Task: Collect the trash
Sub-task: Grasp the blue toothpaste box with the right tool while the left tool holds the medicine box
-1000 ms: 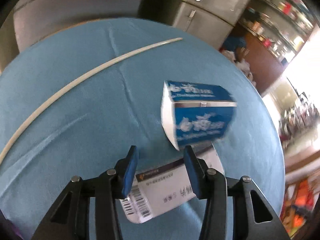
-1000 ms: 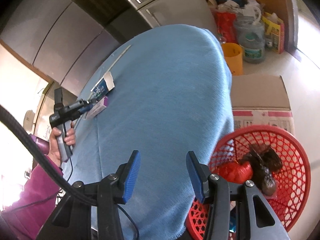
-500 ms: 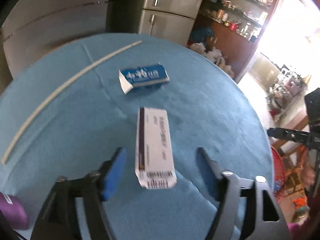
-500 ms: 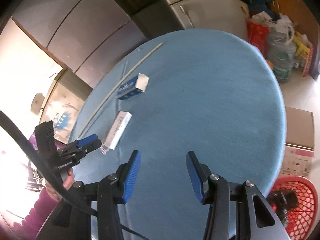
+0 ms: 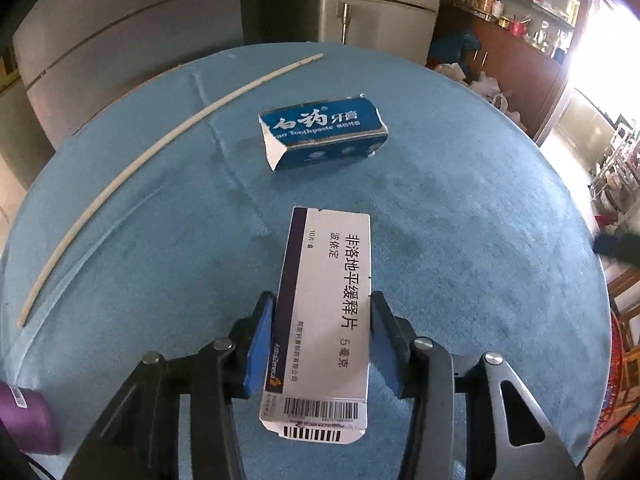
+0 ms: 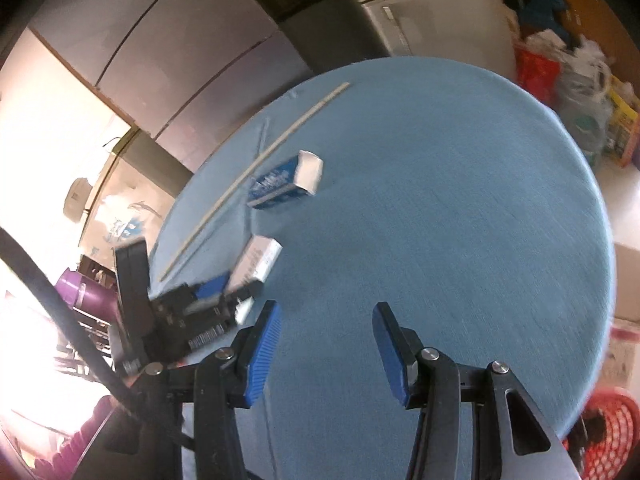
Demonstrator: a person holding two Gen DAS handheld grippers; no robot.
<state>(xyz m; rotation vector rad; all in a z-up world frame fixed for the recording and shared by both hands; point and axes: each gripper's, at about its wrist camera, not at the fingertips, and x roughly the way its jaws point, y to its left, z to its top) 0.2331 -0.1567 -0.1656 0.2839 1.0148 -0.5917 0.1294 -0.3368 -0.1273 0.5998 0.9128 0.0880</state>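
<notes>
A white medicine box (image 5: 324,308) lies lengthwise on the blue round table (image 5: 480,240). It sits between the blue pads of my left gripper (image 5: 322,300), whose jaws are closing, and both pads touch its long sides. From the right wrist, the left gripper (image 6: 224,284) shows at the table's left edge with the white box (image 6: 258,260) in it. A torn blue toothpaste box (image 5: 324,136) rests further back; it also shows in the right wrist view (image 6: 284,184). My right gripper (image 6: 324,308) hovers over bare cloth, jaws opening, nothing between them.
A long thin white strip (image 5: 120,176) lies along the table's left side. A red mesh basket (image 6: 612,432) with trash stands on the floor at lower right, beside a cardboard box (image 6: 628,288). A purple object (image 6: 80,292) is at the left edge. Fridges stand behind.
The left jaws, spread wide around the white box half a second ago, have closed onto its sides. The right gripper has swung from the red basket toward the table's middle.
</notes>
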